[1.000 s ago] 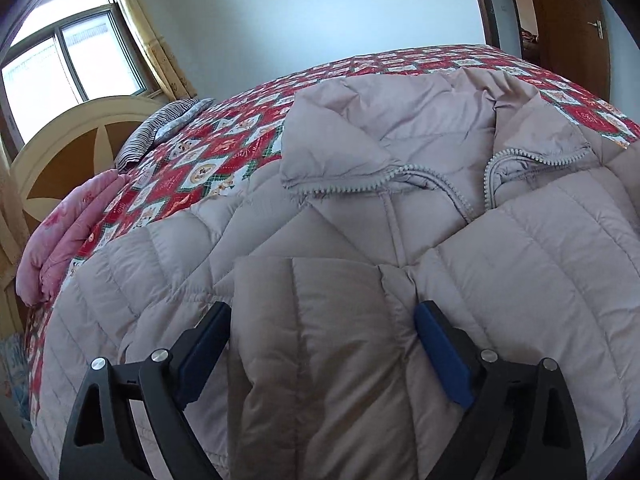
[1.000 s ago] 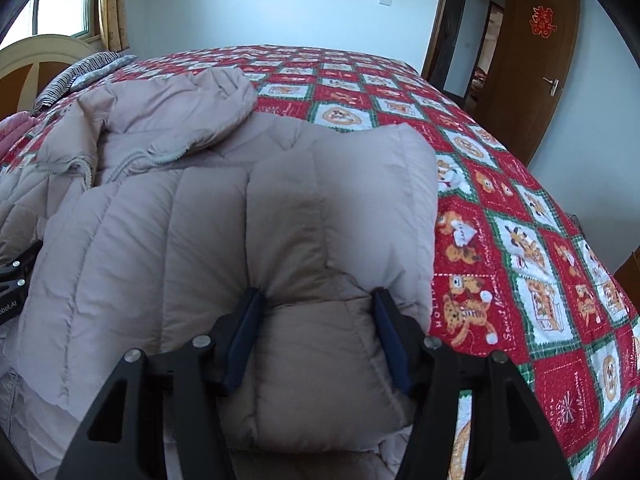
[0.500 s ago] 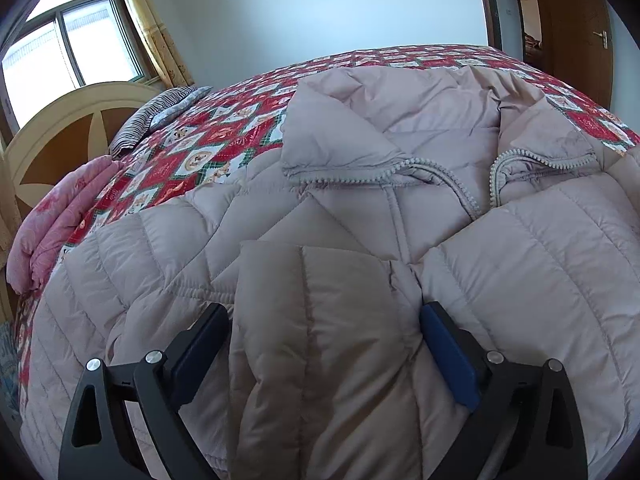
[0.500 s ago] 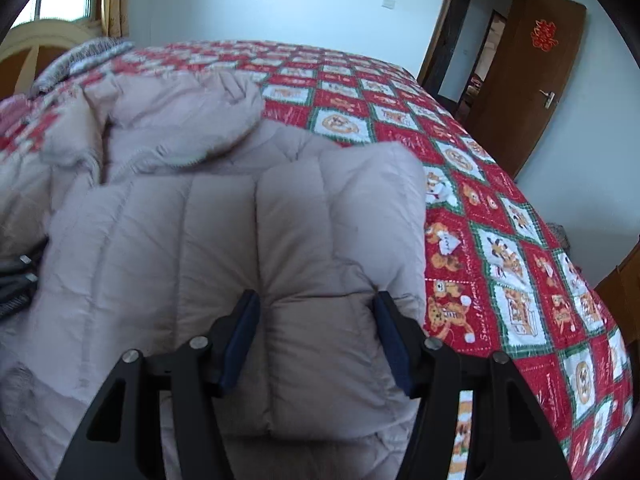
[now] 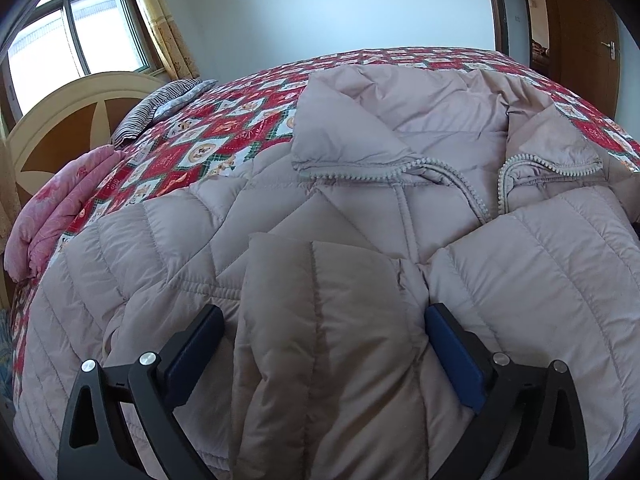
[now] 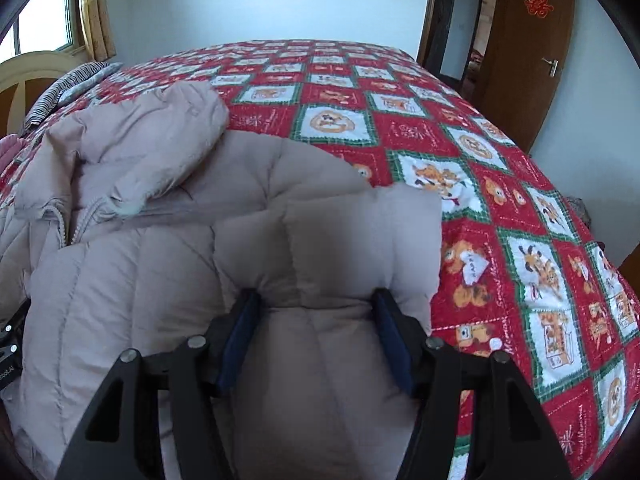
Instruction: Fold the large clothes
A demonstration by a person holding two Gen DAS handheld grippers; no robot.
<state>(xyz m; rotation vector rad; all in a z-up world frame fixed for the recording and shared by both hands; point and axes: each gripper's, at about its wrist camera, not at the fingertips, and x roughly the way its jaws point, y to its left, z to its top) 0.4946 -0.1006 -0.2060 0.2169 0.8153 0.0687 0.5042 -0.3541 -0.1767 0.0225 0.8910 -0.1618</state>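
Left wrist view. Jacket [image 5: 420,184]: pale quilted puffer, lying front-up on the bed [image 5: 224,136], collar and zip [image 5: 476,196] toward the far side. Left sleeve [image 5: 320,320]: folded across the chest, its end lying between the fingers. Left tool [image 5: 320,344]: fingers spread wide on either side of the sleeve; whether the pads touch the fabric cannot be told, but no pinch shows. Also present: pink blanket [image 5: 52,216] and striped pillow [image 5: 160,104] at the headboard [image 5: 68,120], window [image 5: 76,48], door [image 5: 588,40].

Right wrist view. Right sleeve [image 6: 340,264]: folded over the jacket's right side, near the jacket's edge, beside the bare patterned bed cover. Right tool [image 6: 316,332]: fingers closed in against the sleeve, the padding puckered and bulging between them, so it pinches the sleeve. Hood [image 6: 152,140]: heaped at the upper left.

Risks, as judged. Slick, springy filling: a released sleeve may creep open or slide off the chest. The right sleeve lies near the jacket's edge; a sideways pull could drag it onto the cover. A lift by one side alone could skew the body and undo the left fold.
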